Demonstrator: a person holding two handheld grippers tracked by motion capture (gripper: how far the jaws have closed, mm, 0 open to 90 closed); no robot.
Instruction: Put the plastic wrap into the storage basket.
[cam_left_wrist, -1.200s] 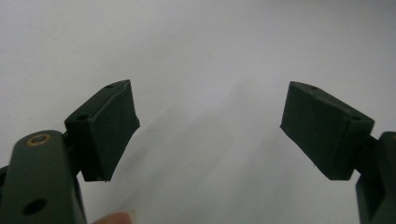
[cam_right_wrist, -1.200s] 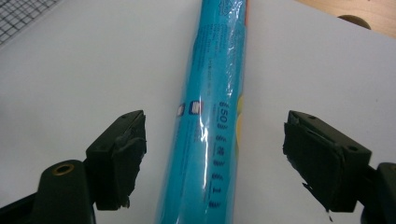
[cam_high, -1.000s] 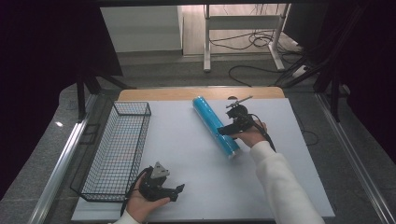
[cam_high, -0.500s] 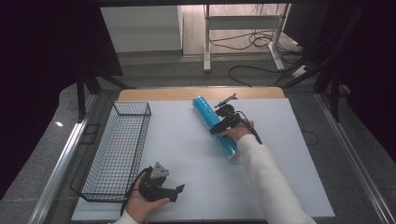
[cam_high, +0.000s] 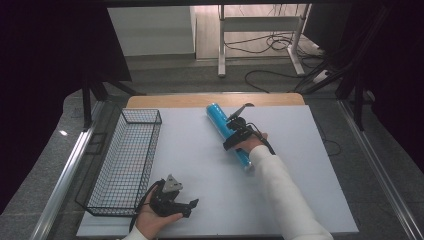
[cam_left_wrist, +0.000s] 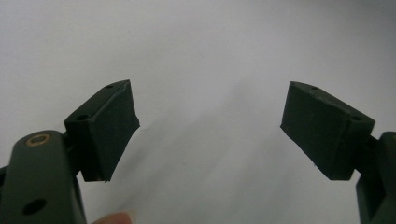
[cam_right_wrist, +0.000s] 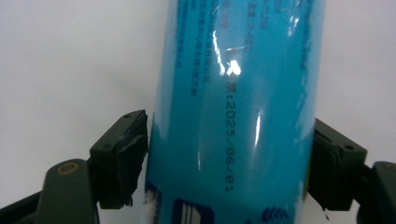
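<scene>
A long blue cylindrical tube (cam_high: 218, 118) with printed text lies slantwise on the white table (cam_high: 300, 150), right of centre. My right gripper (cam_high: 232, 134) straddles its middle from above. In the right gripper view the glossy blue tube (cam_right_wrist: 233, 93) sits between the jaws, and both pads (cam_right_wrist: 122, 158) press on its sides. My left gripper (cam_high: 191, 208) rests near the table's front edge by the basket's corner. In the left gripper view, the left gripper (cam_left_wrist: 210, 130) stands open, with only bare white table between its jaws.
A black wire basket (cam_high: 125, 160) stands along the left side of the table, with nothing showing inside it. Beyond the far wooden edge are a desk frame and cables on the floor (cam_high: 270, 45). Metal rails run along both sides.
My right gripper has moved left along the table onto the tube's middle, and its jaws now sit against the tube. The tube and the left gripper have stayed put.
</scene>
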